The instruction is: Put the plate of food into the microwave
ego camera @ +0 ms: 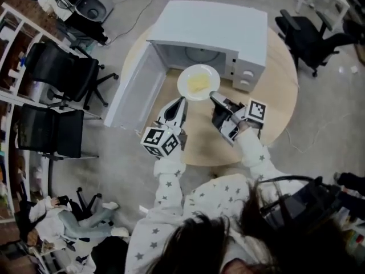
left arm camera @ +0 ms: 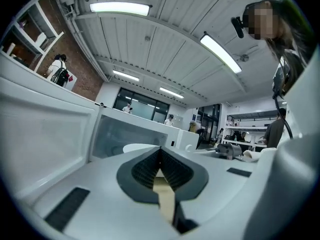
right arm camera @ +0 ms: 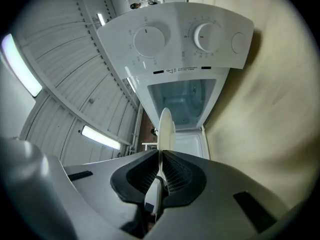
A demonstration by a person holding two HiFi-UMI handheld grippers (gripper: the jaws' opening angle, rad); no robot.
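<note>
Progress: roughly mid-task, transfer phase.

Done, judging from how things lie:
- microwave (ego camera: 217,27) door (ego camera: 134,87) is swung fully open to the left, cavity (right arm camera: 182,101) exposed and looks empty
- plate (ego camera: 198,82) is off the counter (ego camera: 279,96), with the yellow food (ego camera: 199,84) sitting on it, and looks about level in the head view
- right gripper (ego camera: 214,97) is clamped narrow on the plate's near-right rim; in its own view the rim runs edge-on between the pads

Where the plate is: in the air just in front of the cavity mouth, not yet inside. Its far edge sits about at the opening.

left gripper (ego camera: 181,103): jaws closed together with nothing between them. Tips are just beside the plate's near-left rim. Can't tell whether they touch it or prop it from below.

Left to do:
- push the plate forward through the opening
- set it on the cavity floor
- release and back the gripper out

Risk as I read it: single-edge pinch on 1 side of the plate, so any tilt going in could slide the food.
</note>
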